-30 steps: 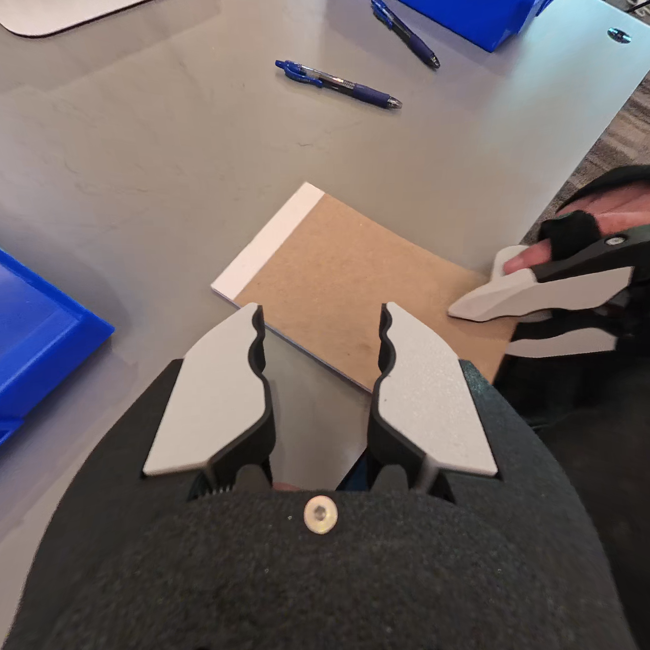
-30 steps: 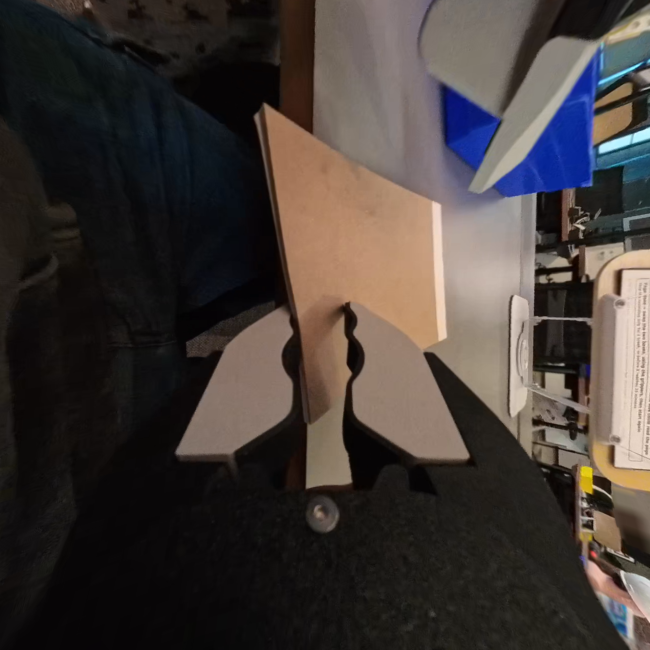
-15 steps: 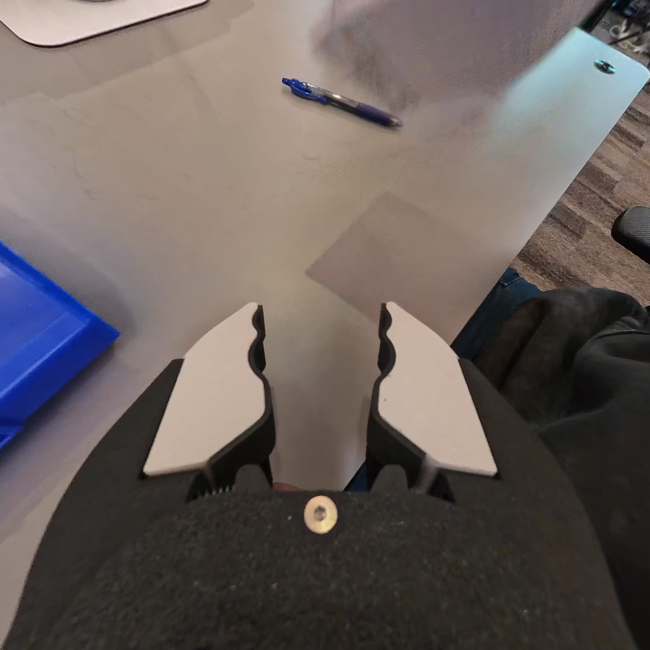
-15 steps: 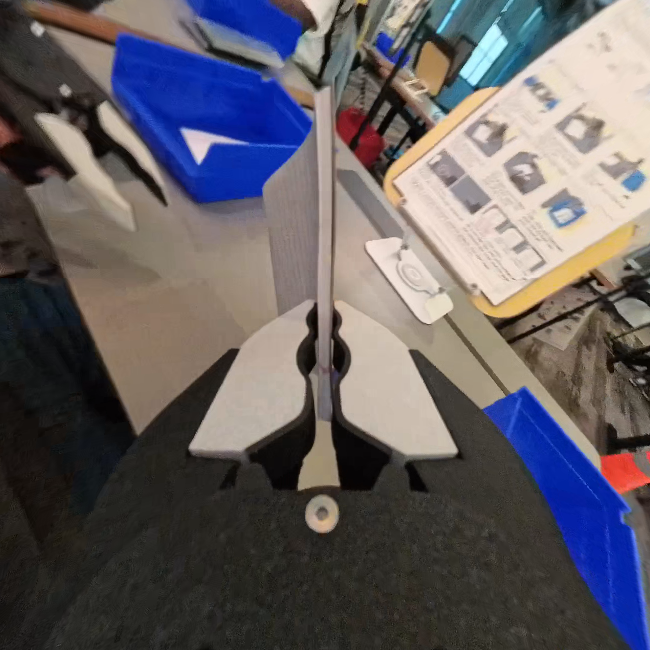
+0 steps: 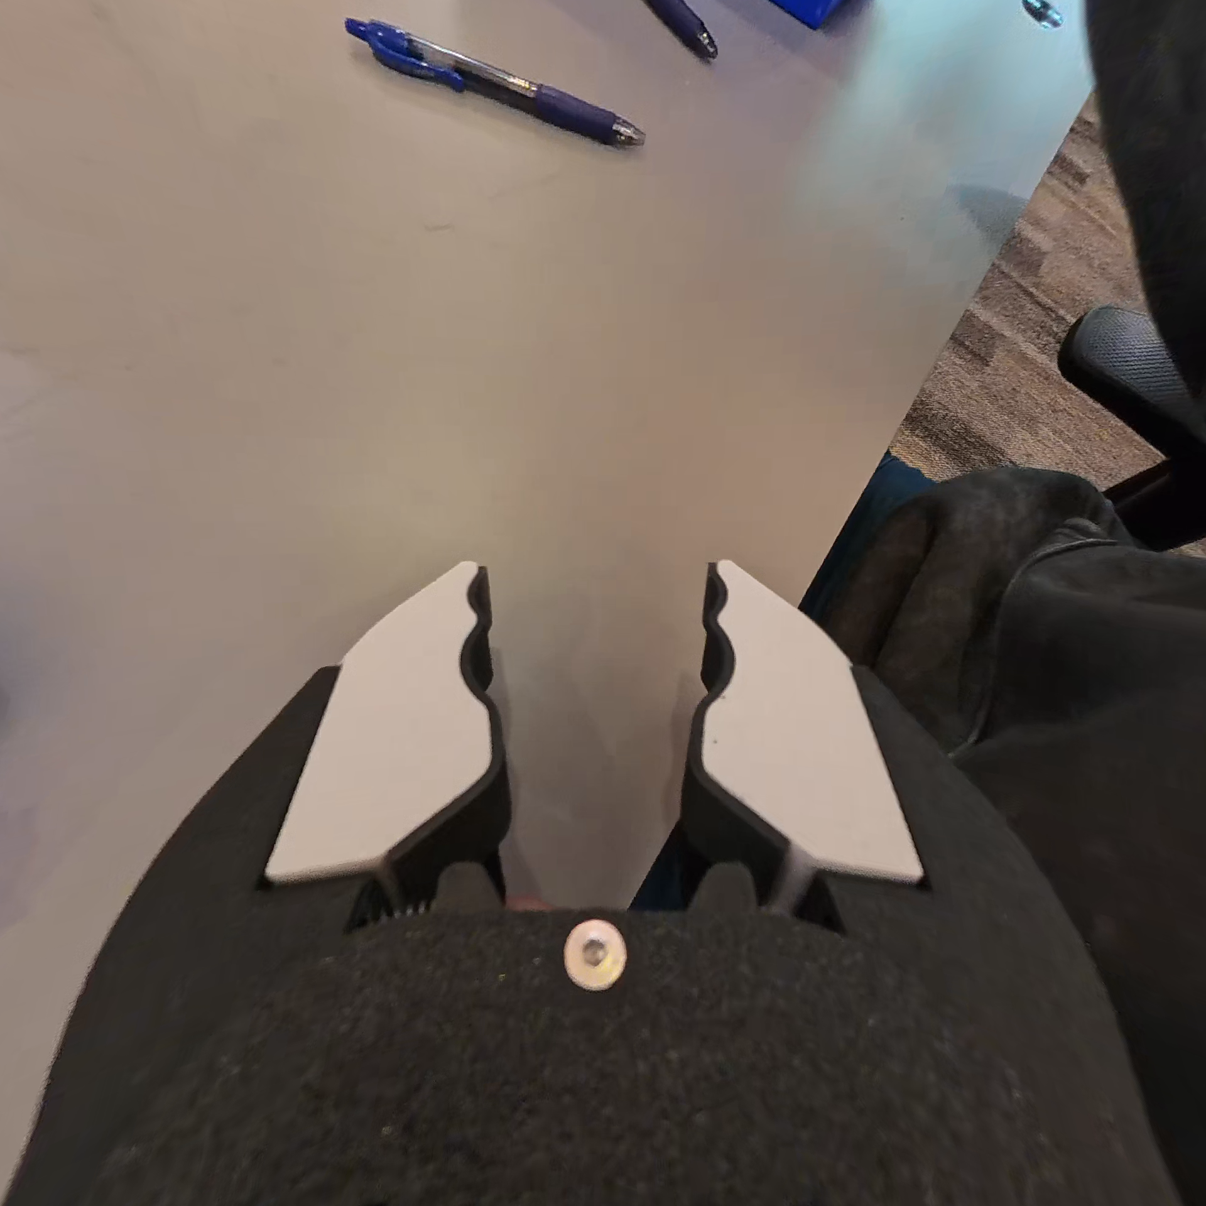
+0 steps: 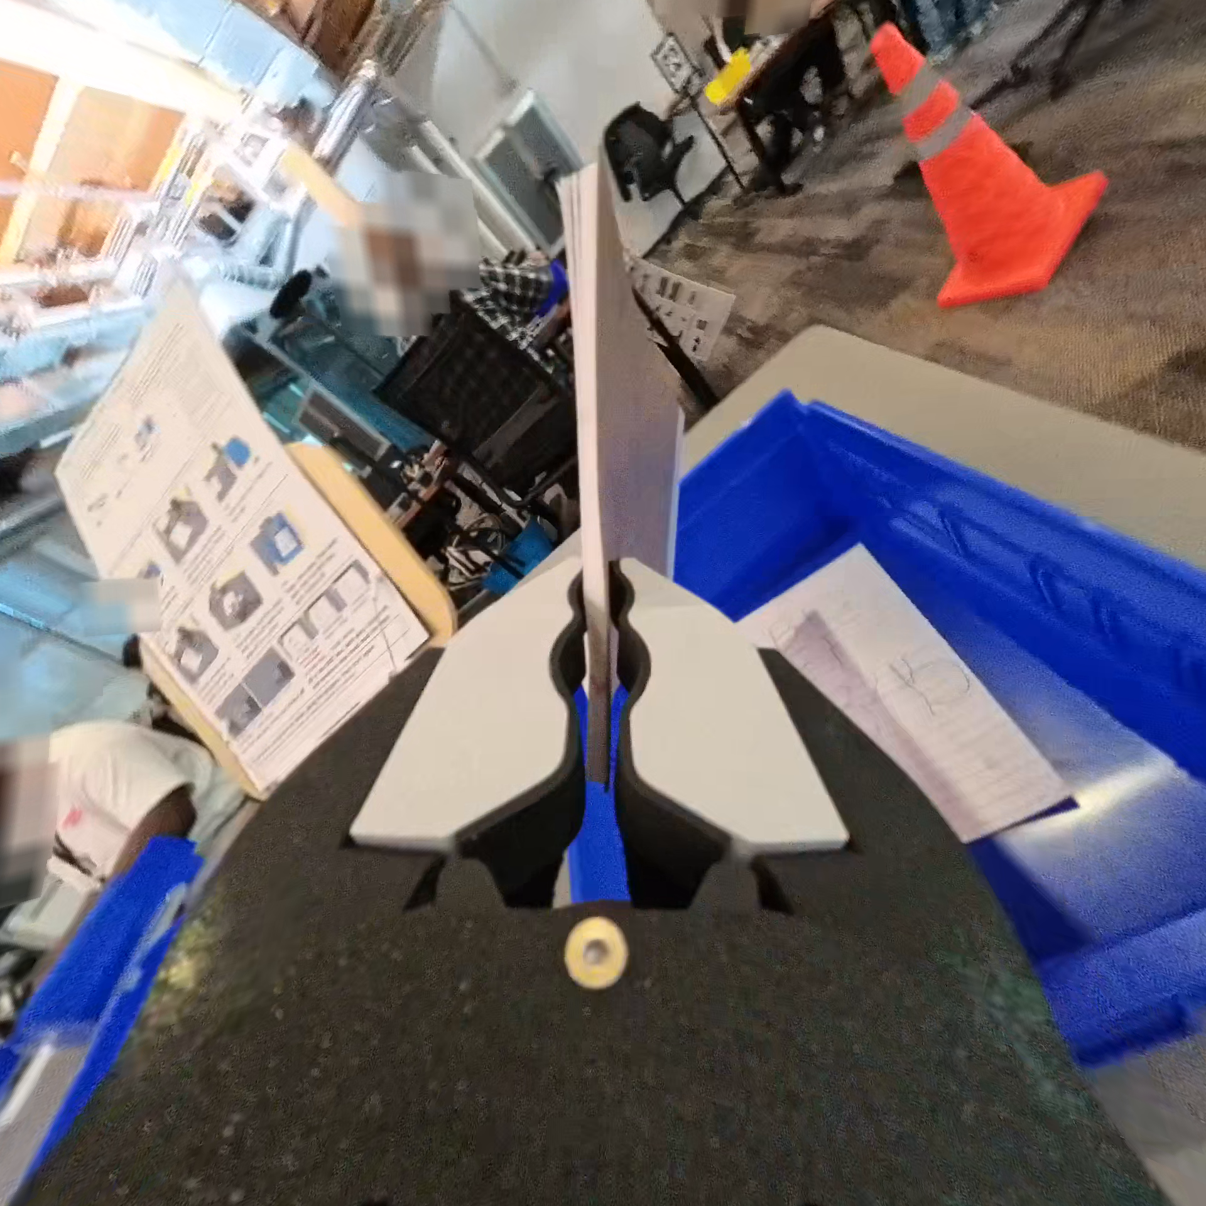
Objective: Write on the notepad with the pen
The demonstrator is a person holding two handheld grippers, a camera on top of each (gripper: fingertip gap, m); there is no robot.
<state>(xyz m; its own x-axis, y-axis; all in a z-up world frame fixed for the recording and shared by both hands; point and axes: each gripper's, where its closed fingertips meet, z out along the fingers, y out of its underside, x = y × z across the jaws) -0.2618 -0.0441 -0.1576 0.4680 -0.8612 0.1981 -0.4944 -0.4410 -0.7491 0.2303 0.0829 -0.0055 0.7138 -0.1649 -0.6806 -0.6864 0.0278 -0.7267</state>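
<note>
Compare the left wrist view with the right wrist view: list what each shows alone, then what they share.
Left wrist view only: open, empty left tongs above a grey table, with a blue pen lying on it and a second pen at the top edge.

Right wrist view only: right tongs shut on the notepad, held edge-on above a blue bin containing a paper sheet; an orange cone; an instruction board.

Shared: grey tabletop and patterned floor.

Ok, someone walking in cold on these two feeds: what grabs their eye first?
Probably the notepad, clamped edge-on in the right gripper and held up over a blue bin, with an orange cone on the floor behind. Then the left gripper, open over a bare table, and a blue pen lying far ahead.
</note>
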